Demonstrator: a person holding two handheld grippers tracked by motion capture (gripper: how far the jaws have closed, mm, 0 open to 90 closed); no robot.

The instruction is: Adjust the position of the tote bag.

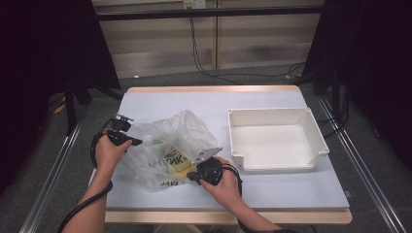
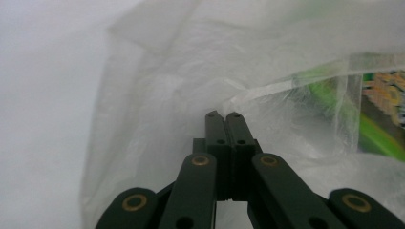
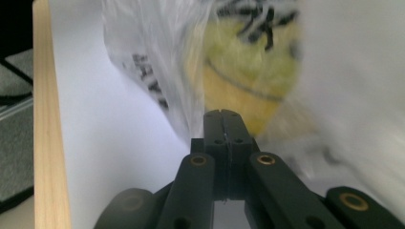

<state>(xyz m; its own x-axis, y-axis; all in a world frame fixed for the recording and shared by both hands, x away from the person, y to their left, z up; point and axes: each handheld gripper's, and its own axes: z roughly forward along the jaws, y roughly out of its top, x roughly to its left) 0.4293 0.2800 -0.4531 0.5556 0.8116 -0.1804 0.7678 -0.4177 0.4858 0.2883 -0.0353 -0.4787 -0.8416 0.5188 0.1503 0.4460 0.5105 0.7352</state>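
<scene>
Thin, clear plastic is bunching on the left half of the white table (image 1: pixel 272 189): a printed plastic bag (image 1: pixel 167 145) is lying there, holding a yellow-green package (image 1: pixel 177 162) that is showing through the film. The left gripper (image 1: pixel 138 142) is pinching the bag's left edge, its jaws pressed together on the film. The right gripper (image 1: pixel 190 177) is nipping the bag's near right edge, jaws likewise closed on the plastic. To the right, well apart, a white plastic tray (image 1: pixel 318 141) is sitting with nothing inside.
</scene>
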